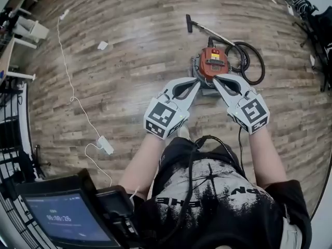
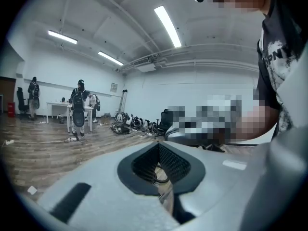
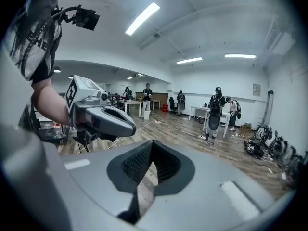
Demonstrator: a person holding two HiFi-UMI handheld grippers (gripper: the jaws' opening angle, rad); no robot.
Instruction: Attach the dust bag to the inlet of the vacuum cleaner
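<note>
A red vacuum cleaner stands on the wooden floor, its black hose coiled at its right and its wand lying behind. No dust bag can be told apart in any view. My left gripper and right gripper are held up side by side in the air, tips close together, over the vacuum in the head view. Both are shut with nothing between the jaws. The left gripper looks across the room. In the right gripper view, the right gripper has the left gripper's body beside it.
A white cable runs over the floor to a white adapter. A small white scrap lies at the back left. Desks line the left side. Several people stand by tables far off. A screen hangs at my chest.
</note>
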